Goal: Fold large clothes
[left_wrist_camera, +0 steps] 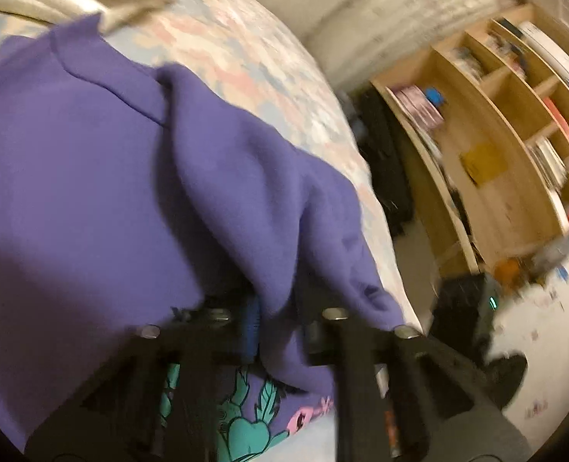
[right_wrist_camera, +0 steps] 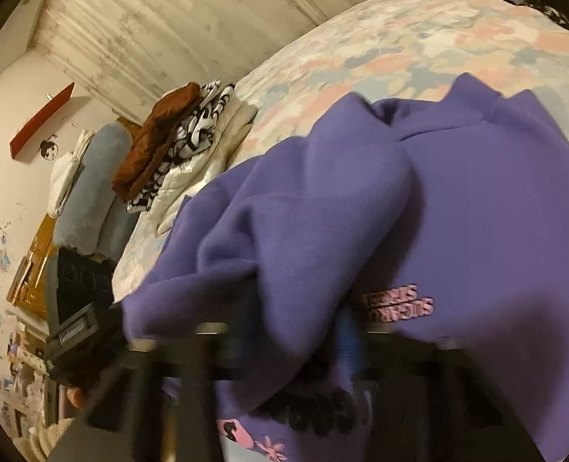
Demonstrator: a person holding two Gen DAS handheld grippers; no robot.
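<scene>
A large purple sweatshirt point(left_wrist_camera: 92, 154) point(right_wrist_camera: 476, 192) lies spread on a bed, with teal and pink prints near its lower edge. In the left wrist view a raised fold of it runs down between the fingers of my left gripper point(left_wrist_camera: 284, 331), which is shut on the fabric; a blue pad point(left_wrist_camera: 251, 327) shows beside the cloth. In the right wrist view another bunched fold hangs between the fingers of my right gripper point(right_wrist_camera: 292, 338), likewise shut on fabric. Both fingertips are partly buried in cloth.
The bed has a pastel floral cover point(left_wrist_camera: 246, 57) point(right_wrist_camera: 399, 46). A pile of folded clothes point(right_wrist_camera: 176, 142) and a blue pillow point(right_wrist_camera: 92, 177) sit at its far side. A wooden bookshelf point(left_wrist_camera: 496, 134) and dark bags point(left_wrist_camera: 384, 161) stand beyond the bed's edge.
</scene>
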